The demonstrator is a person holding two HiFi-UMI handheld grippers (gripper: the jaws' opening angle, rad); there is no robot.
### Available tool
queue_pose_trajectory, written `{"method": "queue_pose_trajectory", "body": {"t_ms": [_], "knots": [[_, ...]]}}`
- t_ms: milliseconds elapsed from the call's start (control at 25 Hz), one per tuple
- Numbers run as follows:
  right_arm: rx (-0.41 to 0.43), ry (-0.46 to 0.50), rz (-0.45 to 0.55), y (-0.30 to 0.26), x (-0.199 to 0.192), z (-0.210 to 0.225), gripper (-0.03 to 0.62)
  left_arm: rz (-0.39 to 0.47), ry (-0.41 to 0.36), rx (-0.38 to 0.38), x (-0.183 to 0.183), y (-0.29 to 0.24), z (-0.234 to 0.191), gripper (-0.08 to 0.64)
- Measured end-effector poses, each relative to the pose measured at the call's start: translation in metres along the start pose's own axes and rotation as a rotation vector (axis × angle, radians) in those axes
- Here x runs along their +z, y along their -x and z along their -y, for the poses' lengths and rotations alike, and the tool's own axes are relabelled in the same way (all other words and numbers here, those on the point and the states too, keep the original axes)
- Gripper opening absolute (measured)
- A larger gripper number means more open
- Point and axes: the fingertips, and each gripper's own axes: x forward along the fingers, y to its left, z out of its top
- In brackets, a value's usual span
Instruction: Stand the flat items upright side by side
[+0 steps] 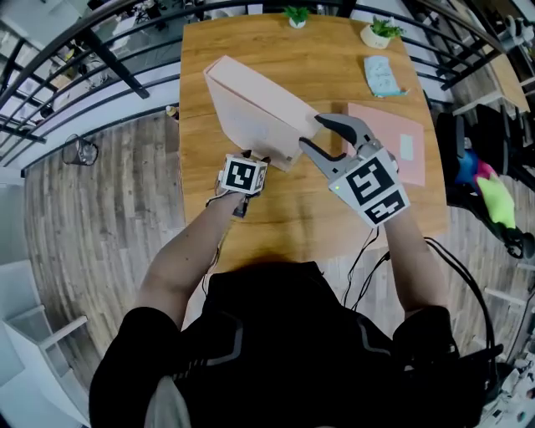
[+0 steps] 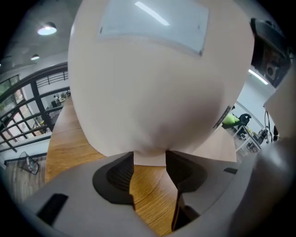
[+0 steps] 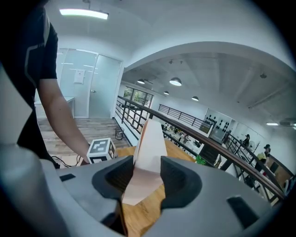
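A pale pink padded envelope is raised off the wooden table and tilted, with its long edge running toward the far left. My left gripper is shut on its near lower edge; in the left gripper view the envelope fills the frame above the left gripper. My right gripper is shut on the envelope's right corner. The right gripper view shows the envelope edge-on between the pads of the right gripper. A second pink envelope lies flat at the right.
A light blue packet lies at the table's far right. Two small potted plants stand along the far edge. A black railing curves behind the table. A chair with colourful things stands off the right side.
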Motion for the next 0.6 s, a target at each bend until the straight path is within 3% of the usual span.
{"method": "queue_pose_trajectory", "body": {"t_ms": [320, 440, 600], "knots": [[-0.049, 0.035, -0.006, -0.001, 0.004, -0.007, 0.193, 0.223, 0.023, 0.013, 0.041, 0.078, -0.018, 0.235], [-0.06, 0.071, -0.012, -0.004, 0.002, -0.008, 0.209, 0.265, 0.037, 0.002, 0.046, 0.101, -0.023, 0.234], [-0.074, 0.1, -0.028, -0.009, 0.0, -0.003, 0.235, 0.296, 0.113, -0.01, 0.039, 0.125, -0.03, 0.235]]}}
